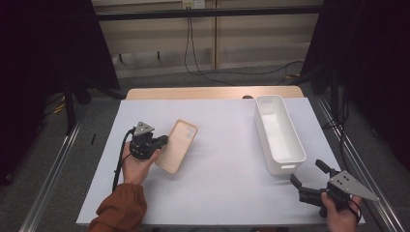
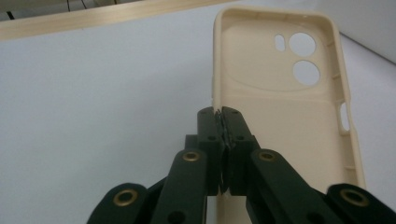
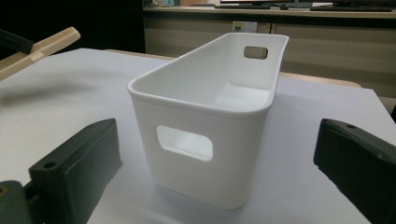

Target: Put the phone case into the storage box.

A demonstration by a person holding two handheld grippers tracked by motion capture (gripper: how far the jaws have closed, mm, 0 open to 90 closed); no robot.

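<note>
Now the left hand-held gripper (image 1: 162, 141) is closed on the long side wall of a beige phone case (image 2: 285, 107), pinching this edge between its two black jaws, and in the right gripper view the case seems lifted and tilted above the white surface (image 1: 222, 164), well to the left of the white bin (image 1: 279, 133). The right hand-held gripper (image 1: 306, 175) has its jaws spread wide and holds nothing; it is just beside the near short end of the bin, pointing at the handle cut-out (image 3: 184, 142) there. The bin stands upright on the surface with nothing inside it.
</note>
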